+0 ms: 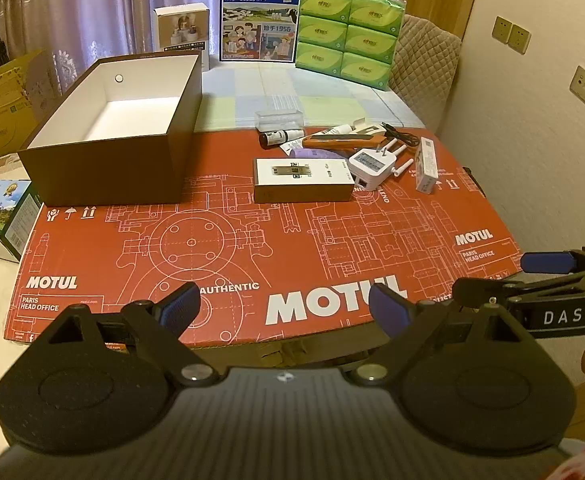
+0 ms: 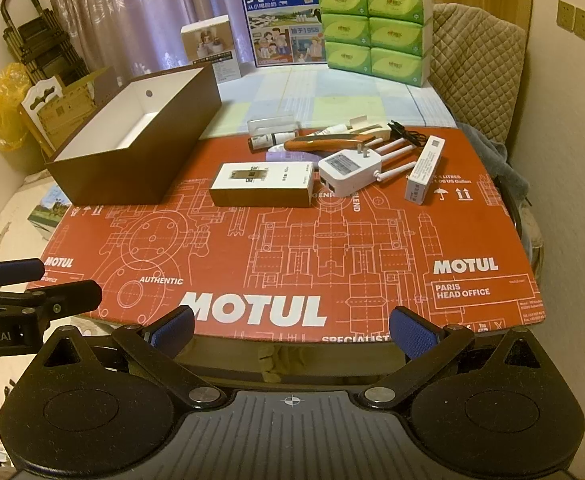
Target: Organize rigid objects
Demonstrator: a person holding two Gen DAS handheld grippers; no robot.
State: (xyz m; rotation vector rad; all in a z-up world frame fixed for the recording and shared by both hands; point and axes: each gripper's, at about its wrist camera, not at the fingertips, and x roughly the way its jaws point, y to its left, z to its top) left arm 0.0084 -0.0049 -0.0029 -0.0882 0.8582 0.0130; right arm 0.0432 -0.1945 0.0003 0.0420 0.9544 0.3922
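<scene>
Clutter bunched at the far right of the red Motul sheet [image 2: 292, 248] covering the tabletop: white router [image 2: 346, 172] with antennas partly masked behind a slim white carton [image 2: 424, 170], orange-handled tool [image 2: 324, 143], small bottle [image 2: 268, 140] with label too blurred to read, purple item [image 2: 288, 157] mostly hidden. Flat white-topped box [image 2: 262, 186] nearest, just right of open brown box [image 2: 140, 148], interior bare white. Left gripper [image 1: 284, 306] and right gripper [image 2: 292, 330] low at the near edge, fingers spread wide, holding nothing.
</scene>
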